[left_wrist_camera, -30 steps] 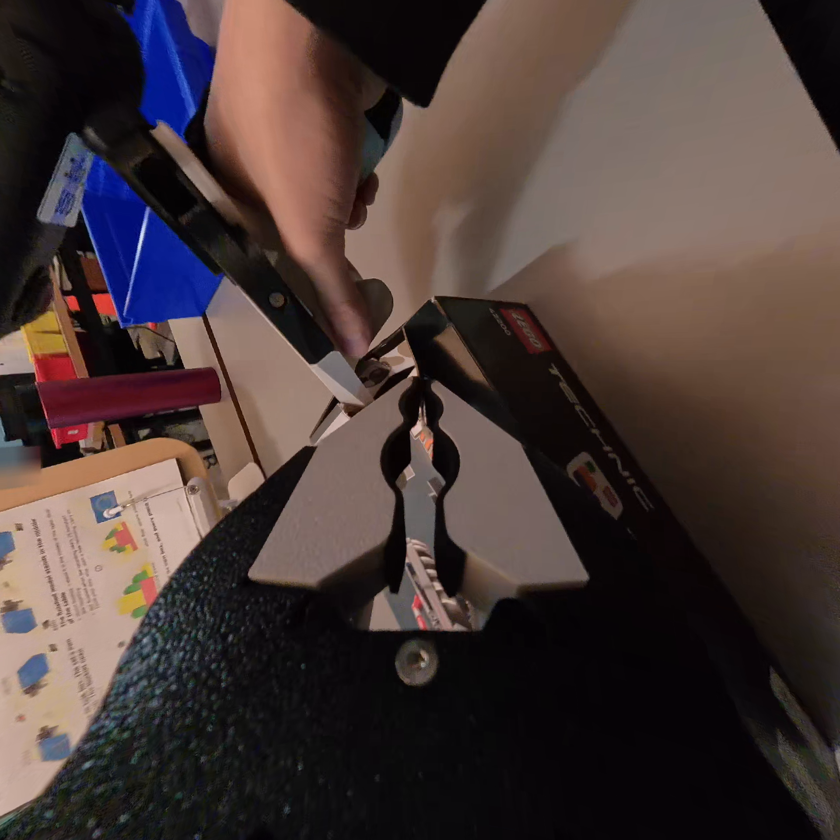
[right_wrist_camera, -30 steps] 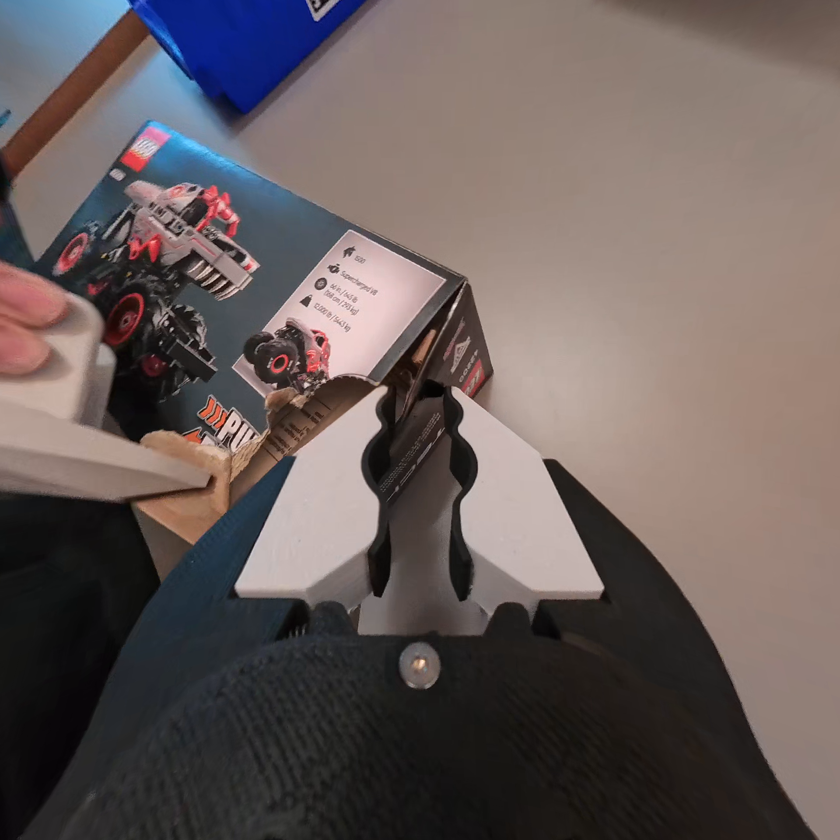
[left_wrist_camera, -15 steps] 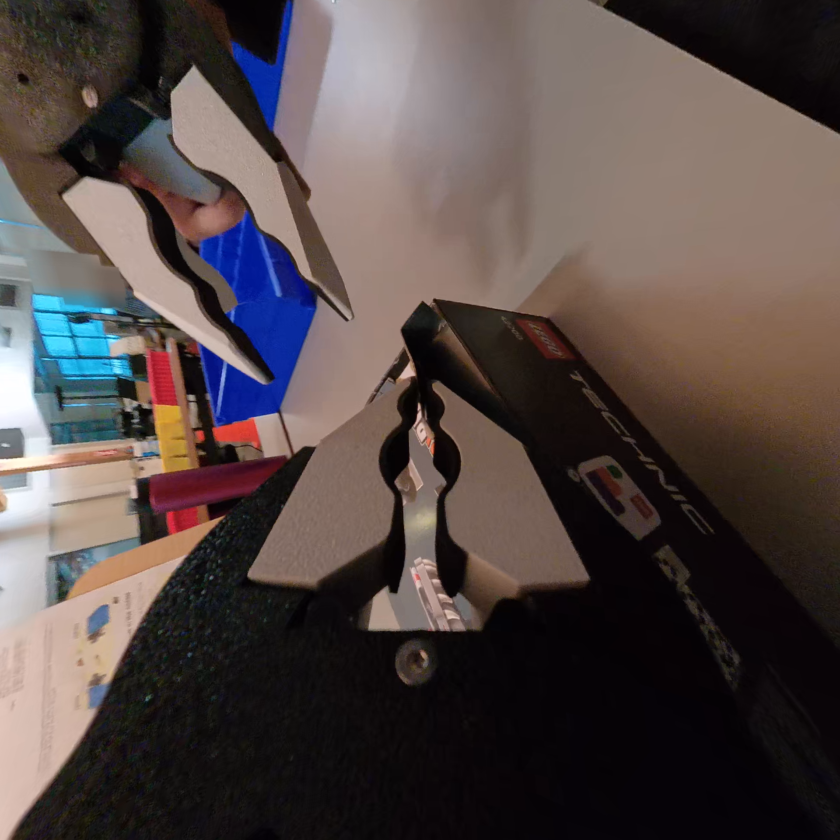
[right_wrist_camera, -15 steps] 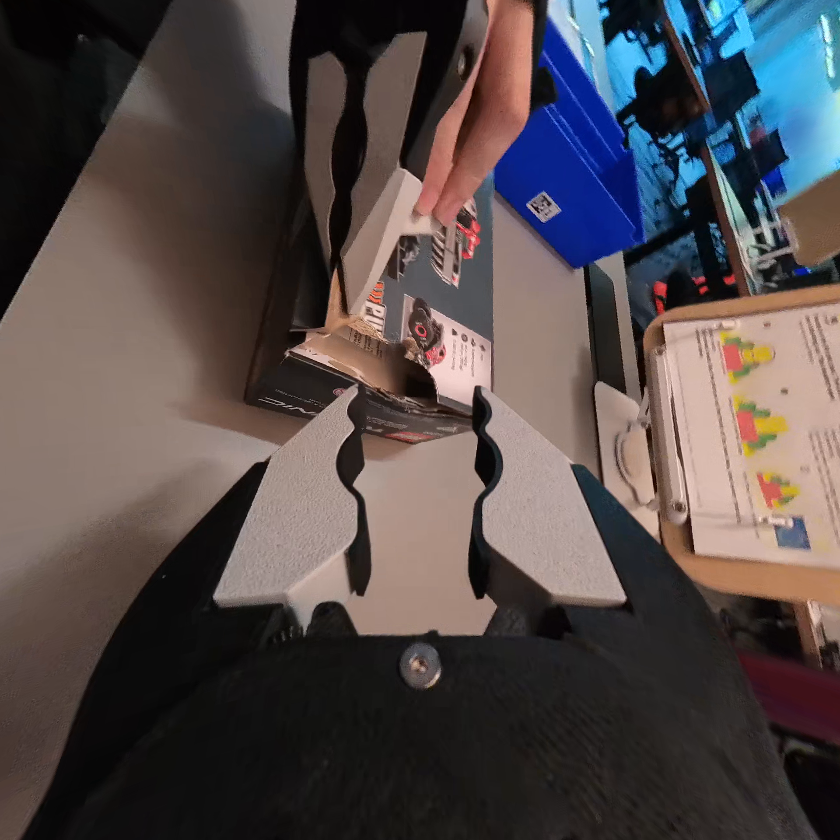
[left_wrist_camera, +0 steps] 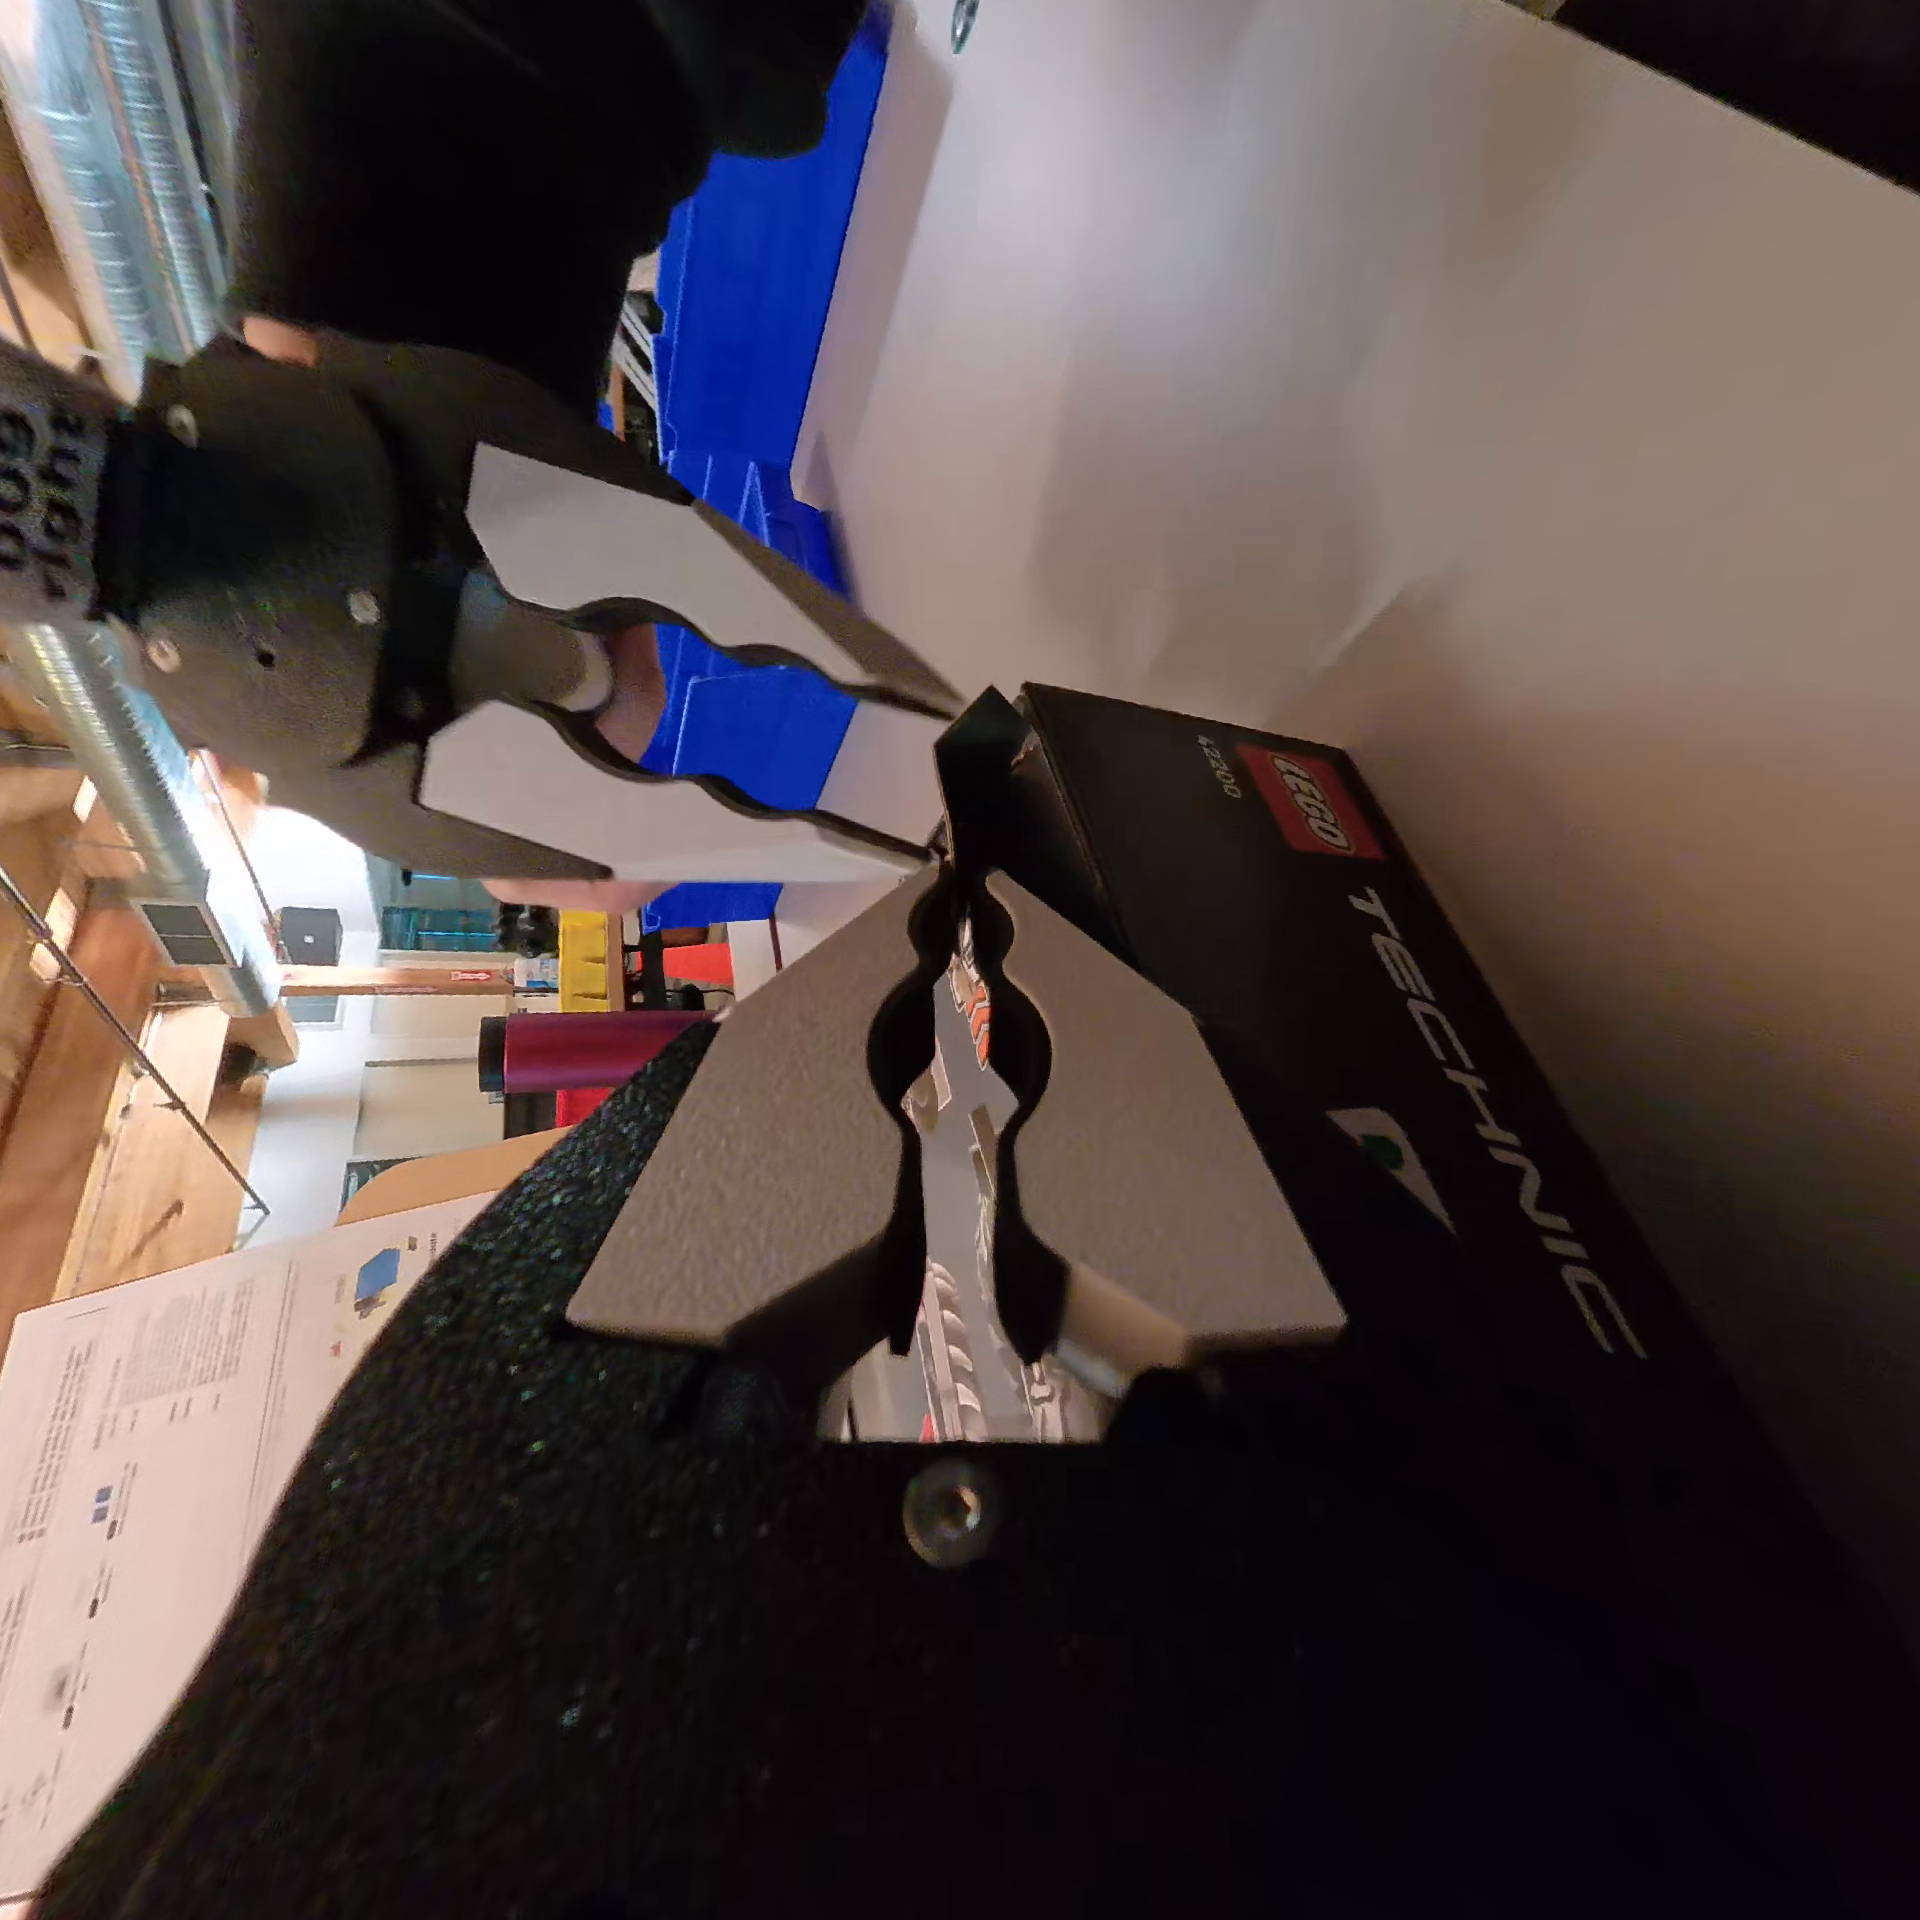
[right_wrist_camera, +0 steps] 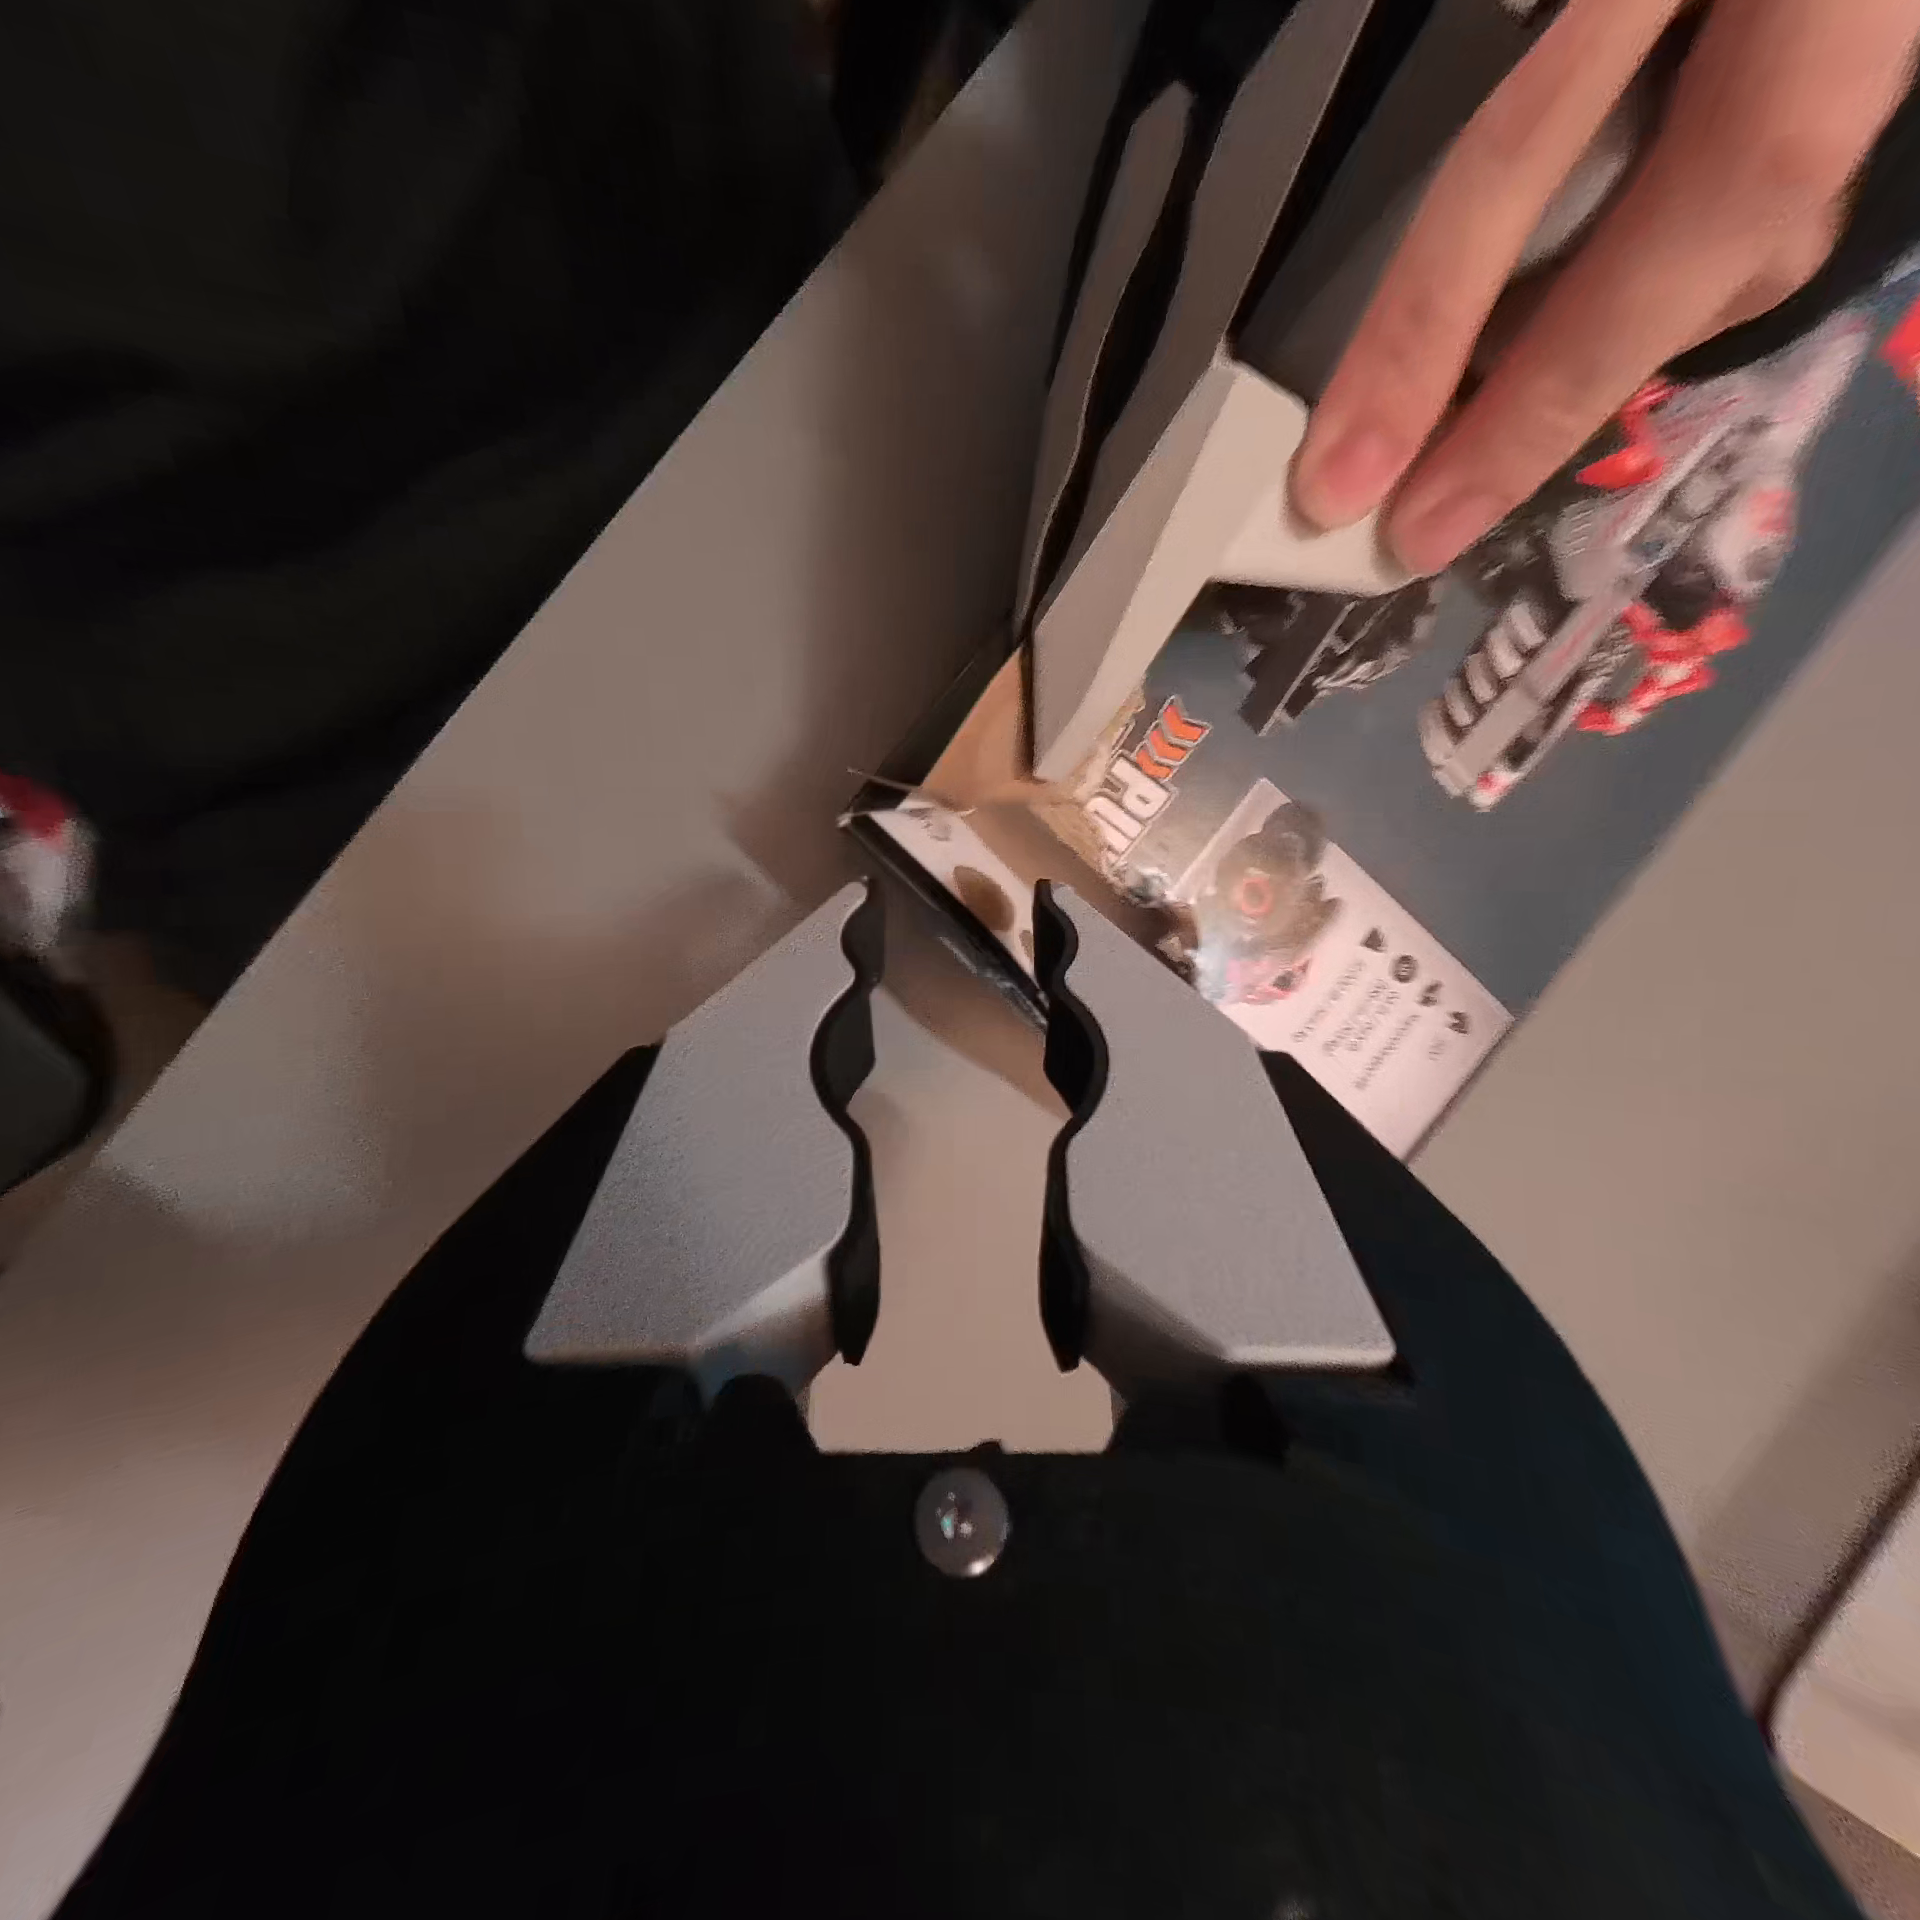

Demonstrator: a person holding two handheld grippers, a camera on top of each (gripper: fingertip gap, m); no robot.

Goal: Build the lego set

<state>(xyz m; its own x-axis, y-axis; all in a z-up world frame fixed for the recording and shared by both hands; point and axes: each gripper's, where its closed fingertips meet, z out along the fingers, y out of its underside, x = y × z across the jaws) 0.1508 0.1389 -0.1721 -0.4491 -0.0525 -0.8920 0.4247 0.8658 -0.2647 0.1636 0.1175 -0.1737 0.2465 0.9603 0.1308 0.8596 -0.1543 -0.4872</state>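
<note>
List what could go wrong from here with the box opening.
1. The right gripper, open, straddles the torn end flap of the box; closing and pulling may rip the card further rather than open it.
2. The left gripper is shut on the box's top edge near that corner; a hard pull could slip the box from it.
3. The two grippers' tips nearly touch in the left view, so they may collide.

One dark cardboard lego box (left_wrist_camera: 1382, 935), two grey-fingered grippers (left_wrist_camera: 961, 883) (right_wrist_camera: 951, 899), one blue plastic bin (left_wrist_camera: 758, 416), one printed paper sheet (left_wrist_camera: 177, 1455).
</note>
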